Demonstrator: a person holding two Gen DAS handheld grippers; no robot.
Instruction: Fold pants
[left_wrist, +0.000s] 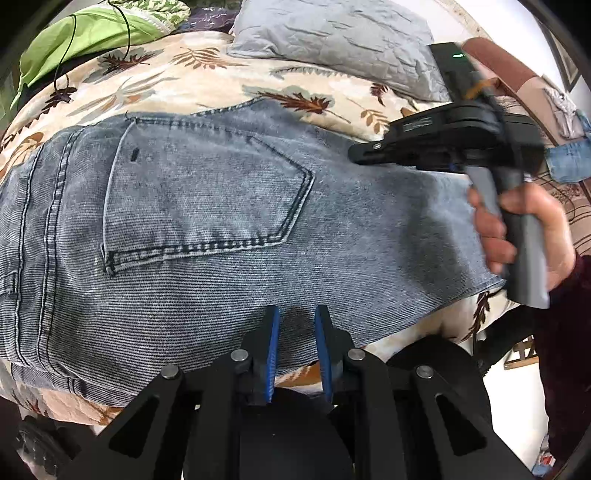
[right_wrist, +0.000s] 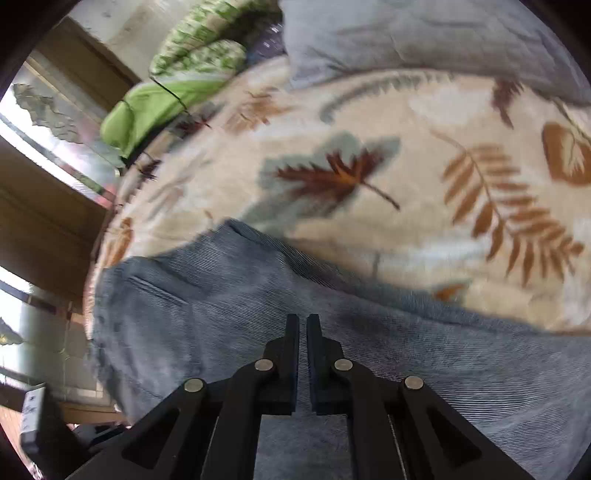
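Pants (left_wrist: 207, 221) are light-blue denim, lying flat across the middle of the left wrist frame on a leaf-print bed cover (left_wrist: 207, 85), back pocket (left_wrist: 207, 199) face-up, double-stitched seam running down the left side of frame. They look already doubled over leg-on-leg, though I can't confirm the layers. In the right wrist frame the denim fills the lower half, the bed cover the upper half. Left gripper (left_wrist: 297, 350): fingers parted a moderate gap, blue pads visible, nothing between them, tips just over the near edge of the fabric at bottom centre. Right gripper (right_wrist: 302, 354): fingers nearly together, thin slit left, and I see no fabric pinched in it; it hangs over the denim, and contact is unclear because that frame is motion-blurred. The right gripper also shows in the left wrist frame at upper right, held by the right hand (left_wrist: 524, 236) over the far right end of the pants. Handling call: denim is soft but fairly heavy and stiff for cloth, so it should hold a crease, drape slowly and not slip much on the cover. Thick seams give the firmest bite. I'd grab at the edges, one gripper at the waistband/seam end and the other at the leg end, taking all layers so the top one doesn't peel off. Gray pillow (left_wrist: 332, 40) and green bedding (left_wrist: 85, 37) sit at the top of frame, well apart from the pants.
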